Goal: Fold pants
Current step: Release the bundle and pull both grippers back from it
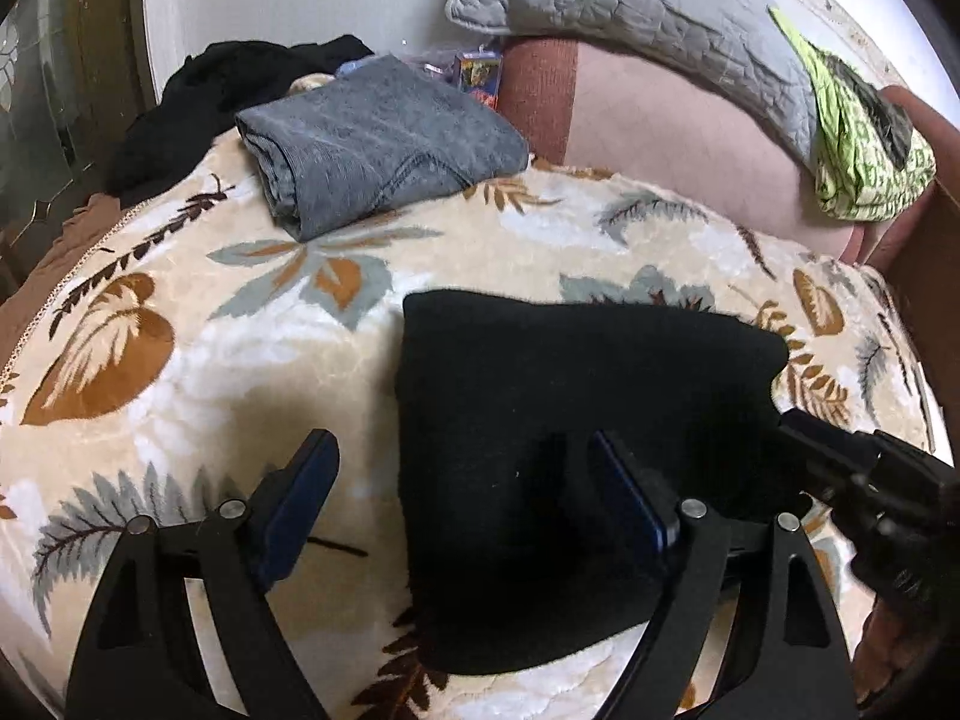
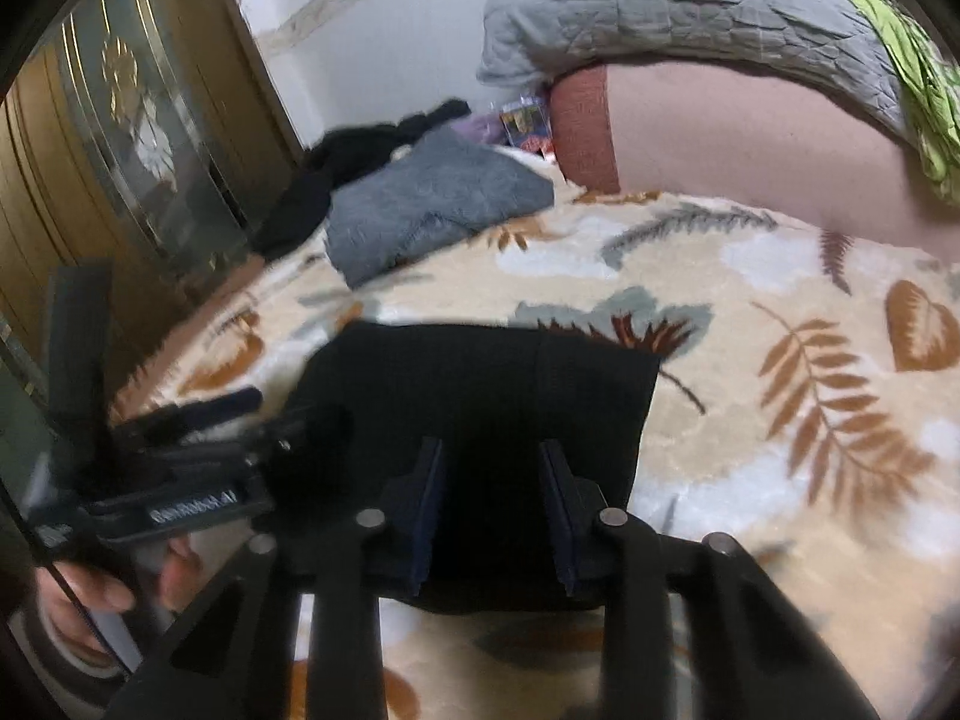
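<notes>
Both sets of jaws stand apart and hold nothing: the left gripper (image 1: 462, 498) is spread wide, one finger over the blanket (image 1: 180, 372) and the other over the black pants (image 1: 576, 420), while the right gripper (image 2: 495, 516) is open more narrowly, both fingers over the near part of the same pants (image 2: 480, 420). Whether any pad actually touches the cloth cannot be told; nothing looks pinched. The pants lie on the blanket right in front of both cameras, already reduced to a compact dark rectangle with fairly straight edges, so the folding of this pair looks done or very nearly so. What may remain, as a judgement, is a last press or squaring of the edges, and perhaps moving it toward the grey folded garment (image 1: 378, 138) at the far end of the bed. Beyond that lies a black heap (image 1: 198, 96), unfolded, which could be further work, though what it is cannot be told. Counting: two grippers, one black folded pair, one grey folded piece, one loose black heap, one grey quilt (image 1: 648, 18) at the headboard with one green printed cloth (image 1: 864, 144) on it, and one small colourful box (image 1: 480, 72).
</notes>
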`<state>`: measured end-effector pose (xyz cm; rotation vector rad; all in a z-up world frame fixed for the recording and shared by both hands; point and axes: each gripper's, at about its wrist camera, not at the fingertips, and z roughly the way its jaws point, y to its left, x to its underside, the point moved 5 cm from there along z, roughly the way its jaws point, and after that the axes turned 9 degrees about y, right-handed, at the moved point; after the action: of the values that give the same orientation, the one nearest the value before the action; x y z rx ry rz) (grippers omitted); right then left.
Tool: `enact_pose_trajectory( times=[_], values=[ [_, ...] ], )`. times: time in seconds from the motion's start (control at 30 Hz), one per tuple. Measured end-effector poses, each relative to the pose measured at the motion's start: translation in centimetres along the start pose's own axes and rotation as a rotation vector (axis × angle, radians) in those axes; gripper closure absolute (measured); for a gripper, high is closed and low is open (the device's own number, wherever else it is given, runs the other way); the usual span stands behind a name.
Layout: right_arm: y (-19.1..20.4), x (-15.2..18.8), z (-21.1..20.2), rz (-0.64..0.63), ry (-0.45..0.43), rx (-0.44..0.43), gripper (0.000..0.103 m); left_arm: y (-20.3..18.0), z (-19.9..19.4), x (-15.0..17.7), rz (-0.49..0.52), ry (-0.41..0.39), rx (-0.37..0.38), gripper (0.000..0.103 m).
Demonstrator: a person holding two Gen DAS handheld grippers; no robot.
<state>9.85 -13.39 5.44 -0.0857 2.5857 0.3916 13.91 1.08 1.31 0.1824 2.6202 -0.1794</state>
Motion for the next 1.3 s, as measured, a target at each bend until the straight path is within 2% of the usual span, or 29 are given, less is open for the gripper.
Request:
enact_pose_trajectory(
  times=[0.07, 0.13, 0.27, 0.37, 0.43, 0.53, 0.6, 0.73, 0.9, 1.0, 1.3],
  values=[
    [-0.7, 0.8, 1.5, 0.012, 0.028, 0.022, 0.074, -0.4, 1.1, 0.6, 0.007, 0.026, -0.008, 0.017],
    [-0.9, 1.2, 1.9, 0.013, 0.018, 0.021, 0.073, -0.5, 1.9, 0.9, 0.002, 0.029, 0.002, 0.016],
    [-0.4, 0.8, 1.2, -0.004, 0.026, 0.027, 0.07, -0.3, 1.7, 0.9, -0.023, 0.033, 0.018, 0.016],
    [0.2, 0.6, -0.2, 0.003, -0.003, 0.012, 0.068, -0.4, 1.0, 1.0, -0.013, 0.041, 0.002, 0.016],
    [0.6, 0.4, -0.7, -0.004, -0.021, 0.034, 0.059, -0.5, 0.4, 1.3, -0.007, 0.042, -0.008, 0.016],
    [1.1, 0.3, -1.3, -0.002, -0.035, 0.053, 0.054, -0.3, -0.3, 1.7, -0.014, 0.044, -0.008, 0.016],
    [1.3, 0.3, -2.0, 0.009, -0.046, 0.051, 0.054, 0.1, -1.3, 2.0, -0.036, 0.027, 0.004, 0.016],
    [1.8, 0.9, -4.0, 0.017, -0.082, 0.053, 0.044, 0.7, -3.4, 2.9, -0.068, -0.015, 0.019, 0.013],
    [2.6, 2.7, -6.1, 0.02, -0.104, 0.058, 0.041, 0.6, -6.0, 4.6, -0.05, -0.072, -0.017, 0.013],
    [2.8, 3.7, -7.0, 0.034, -0.115, 0.057, 0.035, 0.3, -7.5, 5.6, -0.033, -0.104, -0.048, 0.013],
    [3.4, 5.8, -9.5, 0.064, -0.135, 0.023, 0.033, -0.1, -11.1, 8.1, -0.034, -0.16, -0.068, 0.013]
  ],
)
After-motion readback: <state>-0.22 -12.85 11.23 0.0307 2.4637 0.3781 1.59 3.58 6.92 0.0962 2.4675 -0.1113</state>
